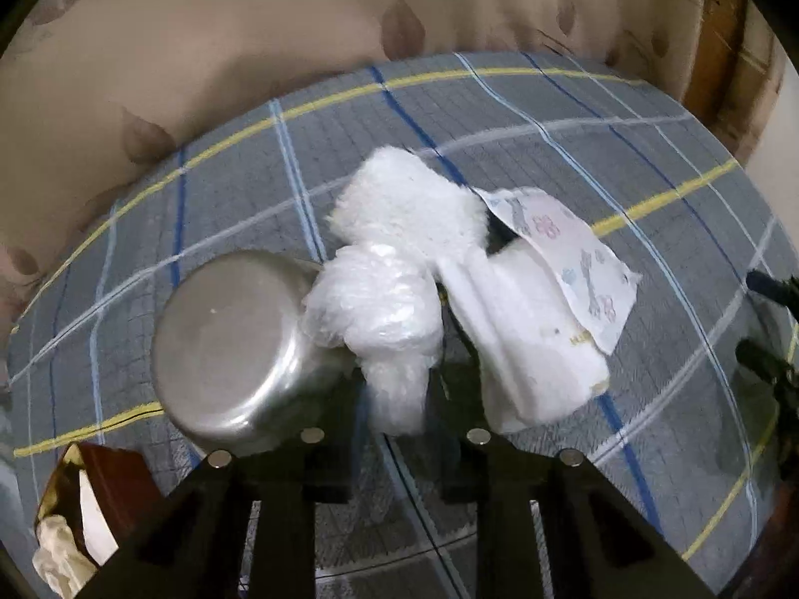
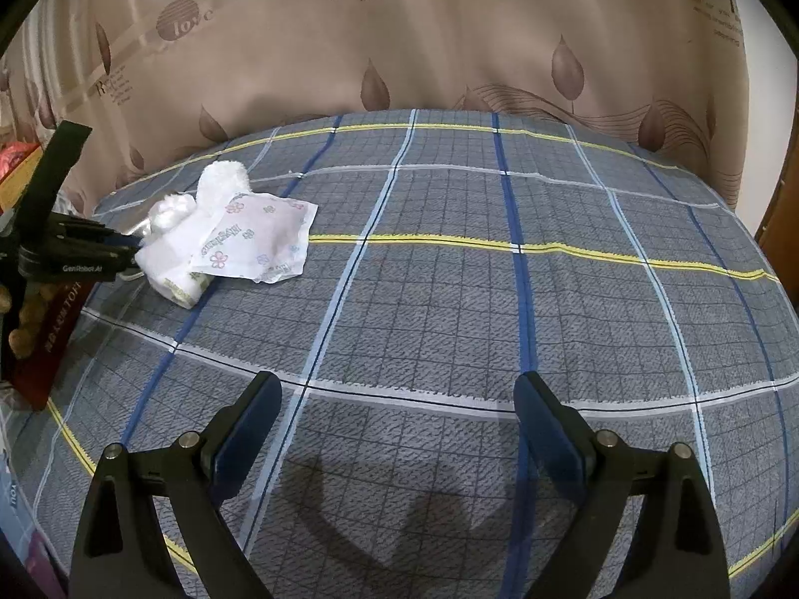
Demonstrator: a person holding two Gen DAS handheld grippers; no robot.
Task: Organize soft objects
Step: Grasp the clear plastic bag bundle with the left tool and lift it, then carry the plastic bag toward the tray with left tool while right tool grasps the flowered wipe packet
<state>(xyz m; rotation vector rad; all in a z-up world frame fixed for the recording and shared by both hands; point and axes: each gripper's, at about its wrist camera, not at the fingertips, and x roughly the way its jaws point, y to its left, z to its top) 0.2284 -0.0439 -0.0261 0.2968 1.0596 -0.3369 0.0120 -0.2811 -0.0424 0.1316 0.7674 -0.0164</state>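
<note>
A pile of soft things lies on the checked cloth [image 1: 649, 174]: a fluffy white piece [image 1: 409, 199], a crumpled clear plastic bundle [image 1: 374, 299], a folded white pad [image 1: 524, 339] and a flower-printed packet [image 1: 564, 249]. My left gripper [image 1: 399, 379] points steeply down, its fingers pinched on the bundle's lower end. The right wrist view shows the same pile far left, with the plastic bundle [image 2: 172, 212], the packet [image 2: 254, 242] and the left gripper [image 2: 132, 249] reaching into it. My right gripper [image 2: 399, 399] hovers open over bare cloth, holding nothing.
An upturned steel bowl [image 1: 229, 344] rests against the bundle's left side. A beige printed curtain [image 2: 449, 40] hangs behind the table. A dark red box [image 2: 50, 329] stands off the table's left edge. Plain cloth [image 2: 499, 274] stretches right of the pile.
</note>
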